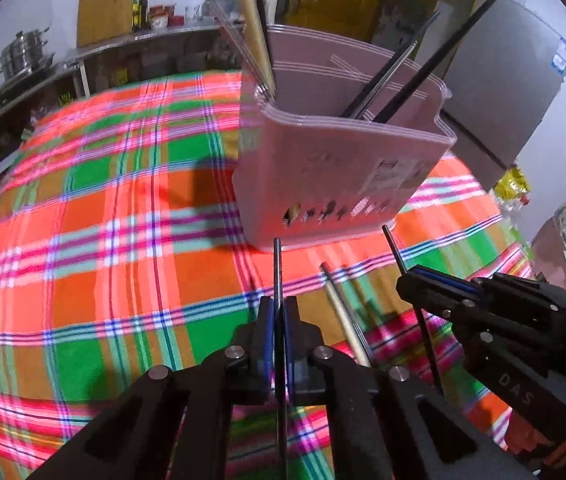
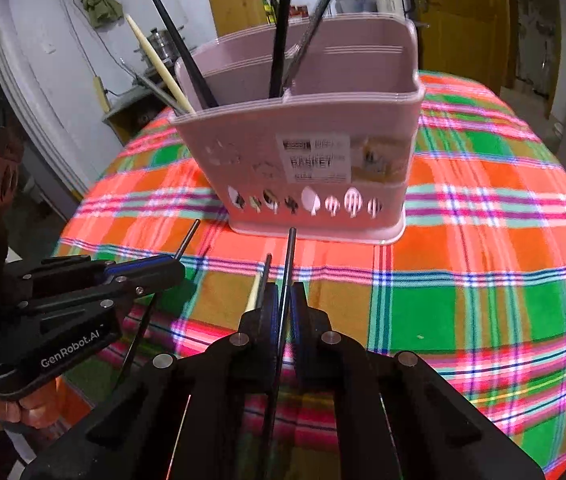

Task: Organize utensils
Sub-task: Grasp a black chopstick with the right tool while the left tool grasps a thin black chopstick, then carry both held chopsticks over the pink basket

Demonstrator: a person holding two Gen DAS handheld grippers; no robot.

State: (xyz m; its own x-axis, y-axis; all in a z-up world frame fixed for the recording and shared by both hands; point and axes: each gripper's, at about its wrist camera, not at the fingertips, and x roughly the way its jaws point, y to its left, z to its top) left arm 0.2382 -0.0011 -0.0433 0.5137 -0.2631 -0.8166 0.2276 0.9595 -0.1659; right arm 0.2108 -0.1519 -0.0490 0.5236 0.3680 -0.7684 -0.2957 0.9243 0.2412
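Left wrist view
Left claw: point(image 1: 279, 320) jaws closed tight on one dark chopstick point(image 1: 277, 268), whose tip points toward the pink basket point(image 1: 323, 168).
Right claw: point(image 1: 413, 280) at the right edge, closed on a second dark chopstick point(image 1: 393, 246).
Loose piece: one pale chopstick point(image 1: 343, 316) lies on the plaid tablecloth point(image 1: 103, 240) between the two claws.
Basket: stands on the table just beyond both claws; four sticks rise from it, two at the left corner, two at the right.
Hard to make out: the basket's label is blurred, and the held stick's lower end is cut off by the frame.

Right wrist view
Right claw: point(image 2: 283, 304) pinching one dark chopstick point(image 2: 289, 256), aimed at the basket point(image 2: 303, 152).
Left claw: point(image 2: 179, 270) at the left, gripping its dark chopstick point(image 2: 187, 236).
Pale chopstick: point(image 2: 254, 296) mostly hidden behind the right claw's finger.
Basket contents: six sticks counted, three per compartment, though blur makes the count unsure.
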